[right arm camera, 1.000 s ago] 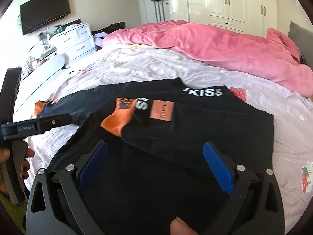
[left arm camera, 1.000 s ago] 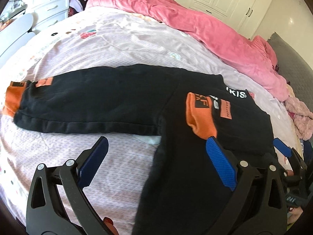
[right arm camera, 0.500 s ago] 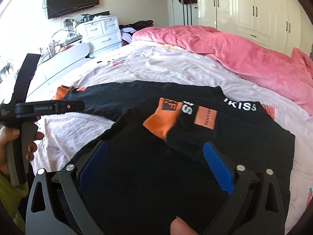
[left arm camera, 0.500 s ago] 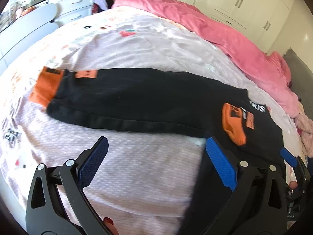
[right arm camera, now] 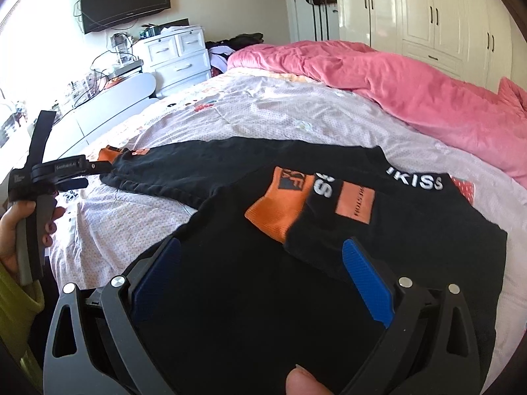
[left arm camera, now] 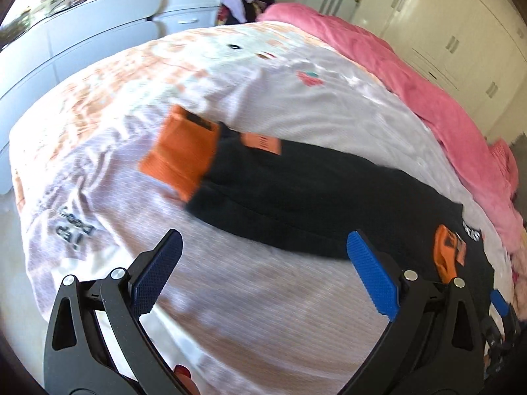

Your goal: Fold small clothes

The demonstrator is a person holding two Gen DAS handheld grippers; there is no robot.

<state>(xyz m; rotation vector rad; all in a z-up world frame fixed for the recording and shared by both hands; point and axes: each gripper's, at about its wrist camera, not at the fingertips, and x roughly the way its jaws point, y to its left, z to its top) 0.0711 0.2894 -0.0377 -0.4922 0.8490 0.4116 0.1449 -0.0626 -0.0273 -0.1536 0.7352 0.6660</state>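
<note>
Left wrist view: left tongs (left arm camera: 263, 263) spread wide and empty above the bed sheet (left arm camera: 247, 312) — likely heading for the black sweatshirt's outstretched sleeve (left arm camera: 296, 194), whose orange cuff (left arm camera: 179, 158) lies left of centre, beyond the tips.

Right wrist view: right tongs (right arm camera: 262, 271) released, gripping nothing, hovering over the black sweatshirt (right arm camera: 263, 296); the other sleeve lies folded across its chest — orange cuff (right arm camera: 280, 207) just beyond the tips.
</note>
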